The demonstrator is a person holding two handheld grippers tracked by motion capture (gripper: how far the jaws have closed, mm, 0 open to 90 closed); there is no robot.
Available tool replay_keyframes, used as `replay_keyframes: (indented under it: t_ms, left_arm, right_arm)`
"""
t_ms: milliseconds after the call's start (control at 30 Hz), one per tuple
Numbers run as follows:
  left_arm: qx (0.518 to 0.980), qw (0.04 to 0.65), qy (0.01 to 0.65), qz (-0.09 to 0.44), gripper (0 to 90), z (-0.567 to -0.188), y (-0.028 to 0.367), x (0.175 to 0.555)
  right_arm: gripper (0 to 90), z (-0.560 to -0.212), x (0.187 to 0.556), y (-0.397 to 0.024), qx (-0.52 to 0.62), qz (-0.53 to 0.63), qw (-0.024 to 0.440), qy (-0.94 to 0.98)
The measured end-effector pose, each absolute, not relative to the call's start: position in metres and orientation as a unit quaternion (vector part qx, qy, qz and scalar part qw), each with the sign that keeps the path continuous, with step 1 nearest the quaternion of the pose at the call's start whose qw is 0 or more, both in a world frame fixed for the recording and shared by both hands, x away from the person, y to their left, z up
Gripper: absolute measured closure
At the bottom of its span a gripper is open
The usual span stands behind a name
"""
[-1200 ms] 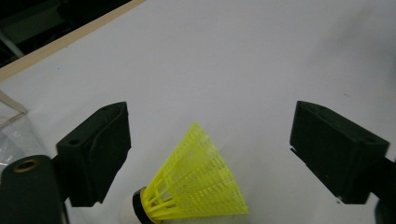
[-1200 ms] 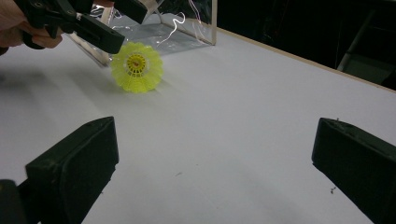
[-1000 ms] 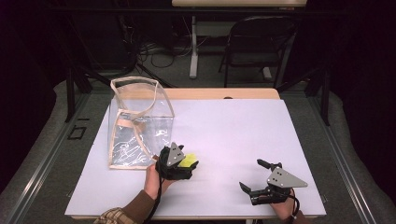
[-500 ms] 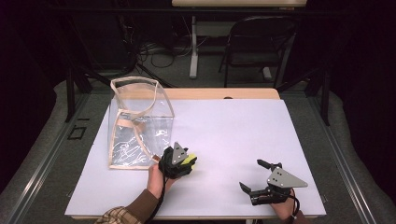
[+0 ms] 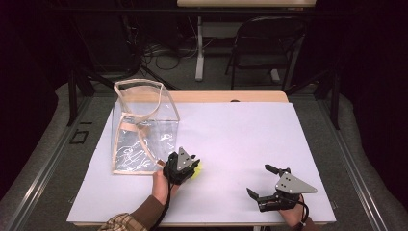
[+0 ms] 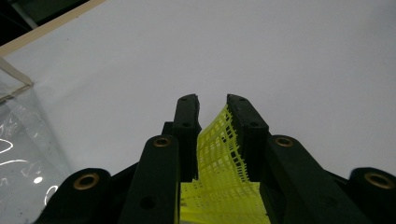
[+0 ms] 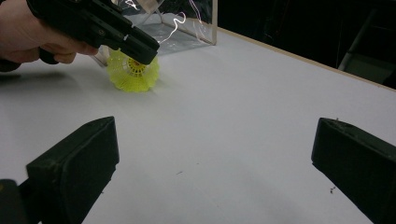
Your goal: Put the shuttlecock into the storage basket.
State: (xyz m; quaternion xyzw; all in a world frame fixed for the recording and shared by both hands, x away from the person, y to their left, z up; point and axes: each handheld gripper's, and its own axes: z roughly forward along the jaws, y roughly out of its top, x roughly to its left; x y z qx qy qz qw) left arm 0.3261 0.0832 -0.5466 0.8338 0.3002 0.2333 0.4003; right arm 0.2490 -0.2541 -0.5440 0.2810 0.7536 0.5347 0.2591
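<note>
Risk: left claw (image 5: 188, 166), just closing onto the shuttlecock (image 7: 132, 72) skirt, may crush its mesh; right claw (image 5: 263, 182) rests apart.

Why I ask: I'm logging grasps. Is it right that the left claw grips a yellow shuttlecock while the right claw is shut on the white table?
Not quite. The right claw is open, jaws wide apart and empty, as the right gripper view shows. The left claw does grip the yellow shuttlecock over the white table.

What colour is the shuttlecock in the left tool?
Bright yellow, with a mesh-patterned skirt; the shuttlecock shows best in the left gripper view, pinched in the left tool.
</note>
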Motion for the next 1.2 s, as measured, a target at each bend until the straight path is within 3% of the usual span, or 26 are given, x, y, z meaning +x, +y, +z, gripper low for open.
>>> replay_keyframes:
  t_ms: [367,600,1200]
  left_arm:
    - [0.831,0.406,0.287,0.252,88.6,-0.544,0.084,0.322]
    - [0.831,0.408,0.276,0.260,90.0,-0.538,0.086,0.320]
    - [0.814,0.459,0.290,0.207,90.0,-0.516,0.100,0.327]
  right_arm:
    - [0.4,-0.544,0.249,-0.254,0.280,0.535,0.259,0.754]
    - [0.3,-0.544,0.249,-0.254,0.280,0.535,0.260,0.753]
    - [0.5,-0.544,0.249,-0.254,0.281,0.534,0.260,0.754]
